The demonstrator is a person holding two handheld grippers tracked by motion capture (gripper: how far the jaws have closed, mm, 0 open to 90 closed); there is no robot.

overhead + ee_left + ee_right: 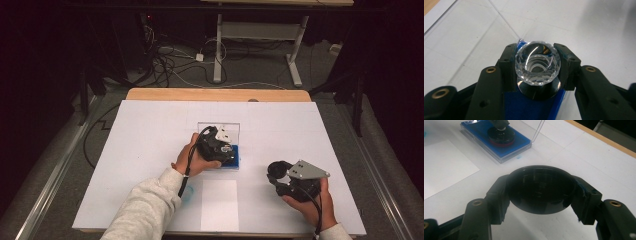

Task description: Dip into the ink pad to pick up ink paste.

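A stamp with a clear faceted knob [537, 63] and a round black base [501, 136] stands upright on a blue ink pad [517, 140] in a clear case. My left gripper [537, 62] is shut on the knob from both sides, directly over the pad [235, 162]. In the high view that left gripper [226, 150] sits at the table's middle. My right gripper [541, 190] is shut on a round black cap [541, 188], held just above the table. In the high view the right gripper [276, 172] is near the front right, apart from the pad.
The case's clear lid [218, 127] stands open behind the pad. A white sheet of paper [219, 205] lies near the front edge, with a blue smear [187, 194] to its left. The white table cover [150, 130] ends at a wooden back edge [215, 94].
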